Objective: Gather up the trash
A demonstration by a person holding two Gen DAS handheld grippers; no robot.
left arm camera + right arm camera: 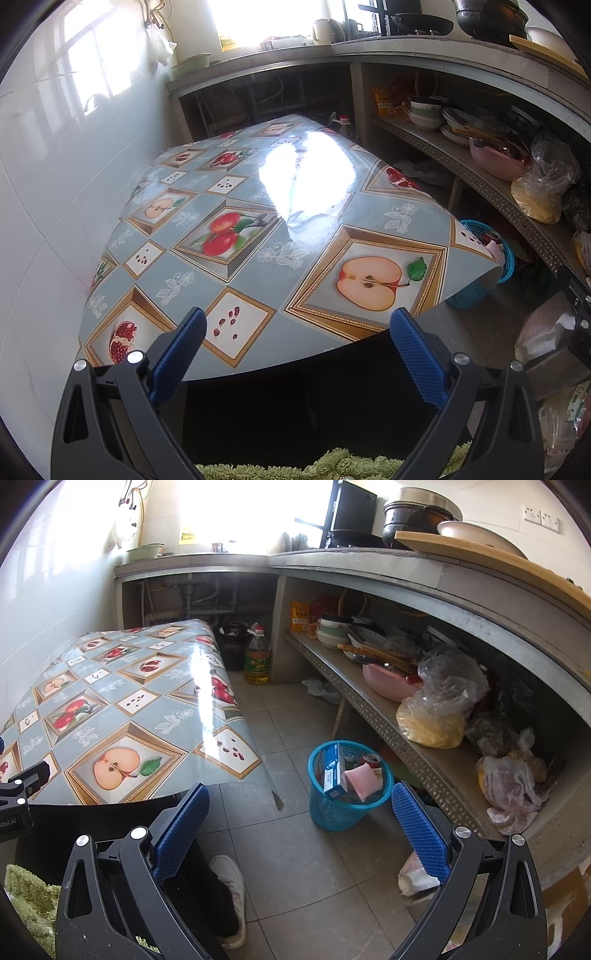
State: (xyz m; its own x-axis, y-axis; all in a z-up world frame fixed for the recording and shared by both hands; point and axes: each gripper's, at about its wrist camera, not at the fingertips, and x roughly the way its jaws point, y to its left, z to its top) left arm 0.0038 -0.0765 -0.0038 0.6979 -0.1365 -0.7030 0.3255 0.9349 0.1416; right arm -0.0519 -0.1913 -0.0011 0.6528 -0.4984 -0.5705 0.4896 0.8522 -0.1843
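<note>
A blue mesh waste basket [332, 808] stands on the tiled floor beside the table; it holds a blue box [332, 771], a pink packet [364, 781] and a red can [371, 759]. It also shows in the left wrist view [476, 295] past the table's corner. My right gripper [301, 812] is open and empty, above the floor just in front of the basket. My left gripper [297, 334] is open and empty over the near edge of the table [258, 236], which has a fruit-print cloth. A white wrapper [415, 878] lies on the floor by my right finger.
A low shelf [369, 698] to the right holds bowls, a pink basin [388, 686] and plastic bags [443, 701]. An oil bottle [257, 657] and a crumpled white bag [321, 688] are on the floor at the back. A white shoe [232, 886] is near my right gripper.
</note>
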